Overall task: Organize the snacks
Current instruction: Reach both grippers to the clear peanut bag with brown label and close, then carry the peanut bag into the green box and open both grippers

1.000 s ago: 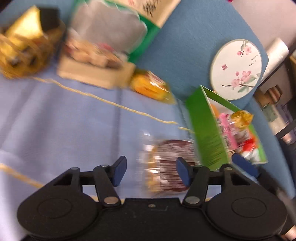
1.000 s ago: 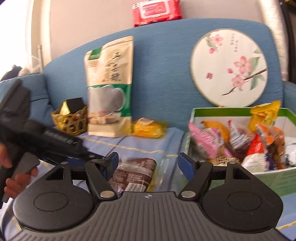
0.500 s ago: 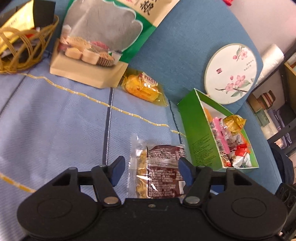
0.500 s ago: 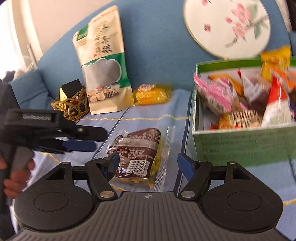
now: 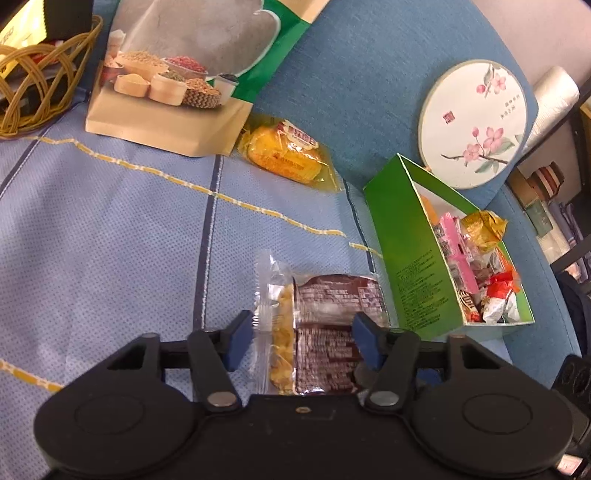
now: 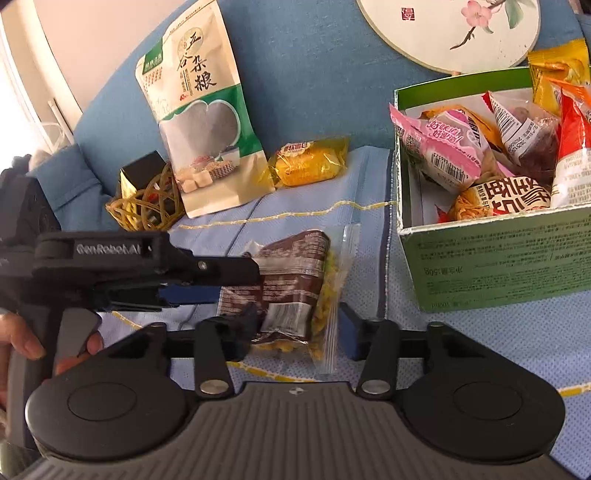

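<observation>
A brown snack packet (image 5: pixel 332 317) with a clear edge and yellow pieces lies flat on the light-blue cloth (image 5: pixel 110 240). My left gripper (image 5: pixel 302 338) straddles it, jaws closing, pads at its edges but not visibly squeezing. From the other side, the same packet (image 6: pixel 295 277) lies between the closing jaws of my right gripper (image 6: pixel 298 325), its fingers close beside it. The left gripper (image 6: pixel 236 284) reaches in from the left, held by a hand (image 6: pixel 22 343). An open green box (image 5: pixel 406 258) (image 6: pixel 498 266) full of wrapped snacks stands to the right. A yellow snack packet (image 5: pixel 288 153) (image 6: pixel 310 166) lies at the backrest.
A tall grain pouch (image 5: pixel 177 74) (image 6: pixel 207 122) leans on the blue sofa backrest (image 5: pixel 369 74), with a wicker basket (image 5: pixel 33 92) (image 6: pixel 147 206) to its left. A round flowered fan (image 5: pixel 476 125) (image 6: pixel 450 29) rests behind the green box. Shelves stand at the far right.
Both grippers have come closer to the brown packet and their jaws have narrowed around it. The right gripper has dipped and rolled, and the left gripper now reaches further into its view.
</observation>
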### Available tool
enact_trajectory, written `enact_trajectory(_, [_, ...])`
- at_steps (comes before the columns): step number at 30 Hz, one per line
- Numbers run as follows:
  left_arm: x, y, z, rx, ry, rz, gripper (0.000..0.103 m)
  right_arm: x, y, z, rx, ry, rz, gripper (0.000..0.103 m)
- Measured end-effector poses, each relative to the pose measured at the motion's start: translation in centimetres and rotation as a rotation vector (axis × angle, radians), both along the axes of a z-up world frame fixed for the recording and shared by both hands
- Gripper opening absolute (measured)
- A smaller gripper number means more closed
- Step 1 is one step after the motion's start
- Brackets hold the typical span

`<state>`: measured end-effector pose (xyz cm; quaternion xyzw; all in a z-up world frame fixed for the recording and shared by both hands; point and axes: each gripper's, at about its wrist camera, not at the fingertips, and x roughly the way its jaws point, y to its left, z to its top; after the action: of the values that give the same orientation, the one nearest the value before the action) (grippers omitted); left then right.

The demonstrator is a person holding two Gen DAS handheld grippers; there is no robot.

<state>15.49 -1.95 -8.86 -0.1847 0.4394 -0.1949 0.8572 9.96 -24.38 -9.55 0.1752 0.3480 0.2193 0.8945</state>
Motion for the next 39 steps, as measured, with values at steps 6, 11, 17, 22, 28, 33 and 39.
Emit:
enact_trajectory(6, [-0.7,-0.9,0.8,0.038,-0.005,0.003,0.049,-0.2,-0.3,0.5,-0.010,-0.023,-0.011,0.051])
enact_trajectory(11, [-1.1,-1.5,2.7,0.064,-0.056,-0.016,0.047,-0.7,-0.8,1.3,0.011,-0.077,-0.027,0.050])
enact_trajectory(17, [-1.6,-2.6,4.5,0.112,-0.114,-0.040,0.047,-1.2,-1.2,2.4,0.024,-0.129,-0.046,0.049])
enact_trajectory(22, [-1.8,-3.4,5.9,0.122,-0.144,-0.058,0.047,-1.6,-1.6,3.4,0.023,-0.176,-0.068,0.049])
enact_trajectory(28, [-1.5,-5.5,7.8,0.128,-0.204,-0.099,0.047,-2.3,-3.0,4.9,0.022,-0.250,-0.125,0.049])
enact_trajectory(33, [-0.1,-8.4,9.3,0.100,-0.247,-0.149,0.047,-2.5,-4.9,6.0,0.012,-0.314,-0.214,0.049])
enact_trajectory(39, [2.0,-14.5,10.6,0.052,-0.296,-0.239,0.047,-3.0,-9.2,7.3,-0.006,-0.388,-0.393,0.049])
